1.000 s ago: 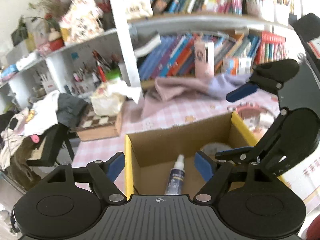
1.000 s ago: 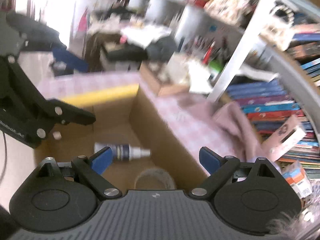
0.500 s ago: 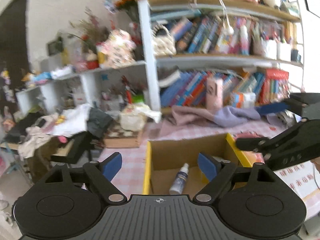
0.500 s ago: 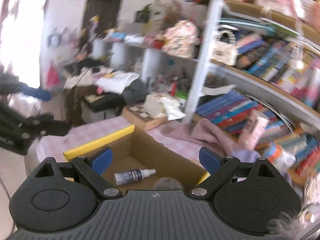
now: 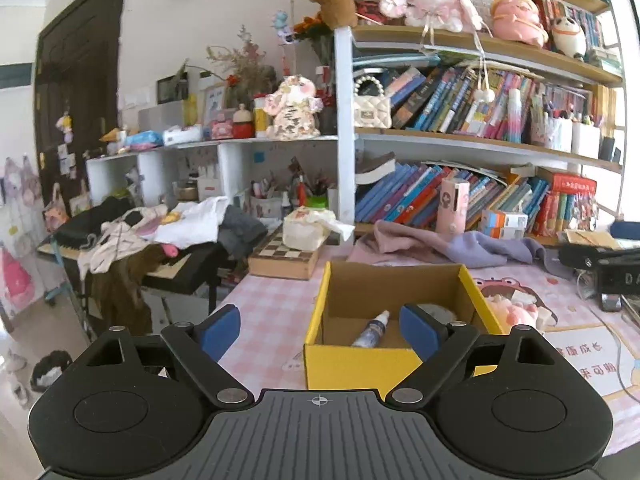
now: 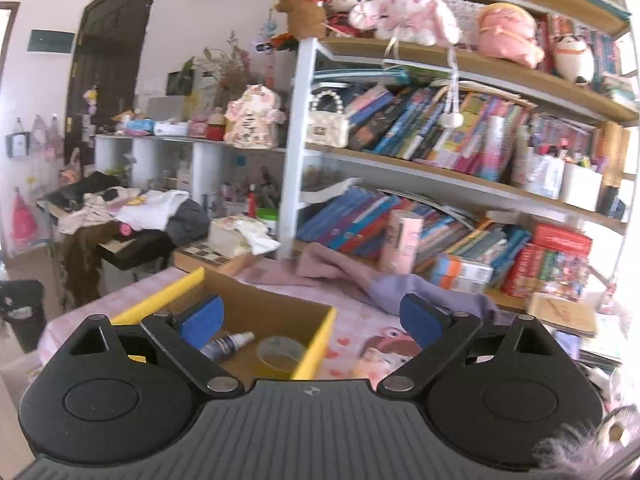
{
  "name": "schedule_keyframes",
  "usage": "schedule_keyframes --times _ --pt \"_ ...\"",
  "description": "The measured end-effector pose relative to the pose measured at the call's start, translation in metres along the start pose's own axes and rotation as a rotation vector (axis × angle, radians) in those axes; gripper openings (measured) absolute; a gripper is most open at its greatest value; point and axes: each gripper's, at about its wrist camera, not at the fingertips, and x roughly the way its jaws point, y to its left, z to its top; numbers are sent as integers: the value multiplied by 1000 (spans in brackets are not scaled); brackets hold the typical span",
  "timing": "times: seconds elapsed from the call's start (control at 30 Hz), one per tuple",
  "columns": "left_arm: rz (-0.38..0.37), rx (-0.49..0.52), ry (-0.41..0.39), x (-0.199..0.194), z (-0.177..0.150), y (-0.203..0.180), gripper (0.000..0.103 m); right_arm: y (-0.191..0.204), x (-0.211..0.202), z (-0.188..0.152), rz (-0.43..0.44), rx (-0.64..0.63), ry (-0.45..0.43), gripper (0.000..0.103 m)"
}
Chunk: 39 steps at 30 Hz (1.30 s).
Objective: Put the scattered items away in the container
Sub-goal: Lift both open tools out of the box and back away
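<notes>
A yellow cardboard box (image 5: pixel 352 364) stands open on the pink checked table, also in the right wrist view (image 6: pixel 316 344). Inside lie a small spray bottle (image 5: pixel 373 329) (image 6: pixel 227 345) and a roll of clear tape (image 6: pixel 280 350), partly hidden in the left wrist view (image 5: pixel 434 309). My left gripper (image 5: pixel 318 330) is open and empty, pulled back in front of the box. My right gripper (image 6: pixel 310 318) is open and empty, back from the box's right corner.
A pink and lilac cloth (image 5: pixel 440 245) lies behind the box. A chessboard box (image 5: pixel 285 259) with a tissue pack sits at the back left. A pink cartoon mat (image 5: pixel 516 300) lies right of the box. Bookshelves (image 6: pixel 440 152) rise behind. A cluttered side table (image 5: pixel 152 236) stands left.
Both grippers have pulled back and up from over the box. The box now looks smaller and farther in both views. The other gripper has nearly left each view.
</notes>
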Motion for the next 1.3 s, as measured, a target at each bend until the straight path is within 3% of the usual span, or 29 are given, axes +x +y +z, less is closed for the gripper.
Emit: schedule_keyframes --times 0.2,0.43,0.67,1.03,1.3 --pt "26 -37 -12 -20 -17 -2 90 -5 -21 -21 -49 49 38 95" --pt "-5 -9 70 -29 -46 -22 93 -1 -45 -53 -67 58 107 96" --pt "-42 48 102 -39 -73 -46 93 8 -70 -97 -79 110 214 96" --pt "-123 190 203 -32 -92 -72 93 24 -78 -119 -81 18 290 97" --pt "-188 234 263 -27 -102 -82 93 31 -77 -128 -70 -35 355 98"
